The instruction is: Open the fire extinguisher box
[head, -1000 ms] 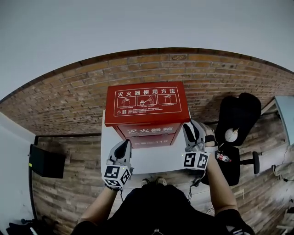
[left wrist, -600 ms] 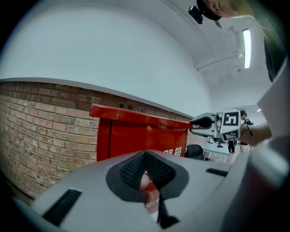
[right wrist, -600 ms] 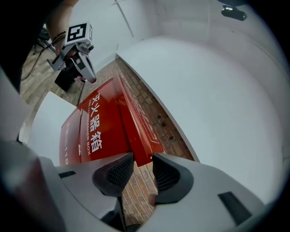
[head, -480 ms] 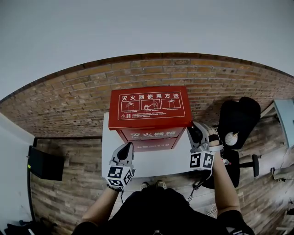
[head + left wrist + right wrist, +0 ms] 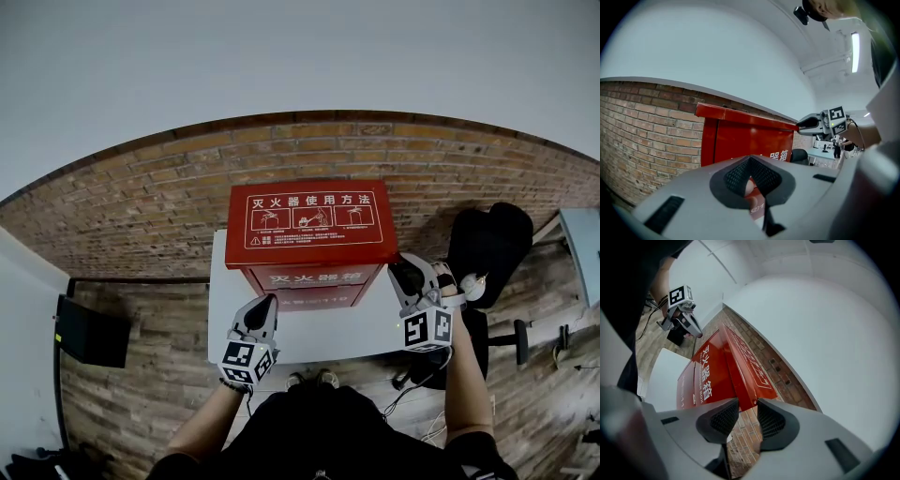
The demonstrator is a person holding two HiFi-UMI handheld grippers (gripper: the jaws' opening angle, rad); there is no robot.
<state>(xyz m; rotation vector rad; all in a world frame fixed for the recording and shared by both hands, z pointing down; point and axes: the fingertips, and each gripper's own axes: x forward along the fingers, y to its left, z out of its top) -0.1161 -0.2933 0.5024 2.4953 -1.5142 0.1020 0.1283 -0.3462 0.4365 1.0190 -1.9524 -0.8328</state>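
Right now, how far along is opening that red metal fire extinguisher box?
Nothing is done yet: the red metal fire extinguisher box has its flat lid down. In hand: the right gripper sits by the lid's right front corner, jaws apart, just closing slightly, nothing between them. The left gripper hovers shut in front. Left: gripping the lid and, probably, lifting it.

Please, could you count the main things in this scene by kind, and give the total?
Red fire extinguisher box: 1
Grippers: 2 (left gripper shut; right gripper with jaws apart, nothing between them, just been closing slightly)
White table: 1
Black office chair: 1
Black flat object on the floor: 1
Total: 6
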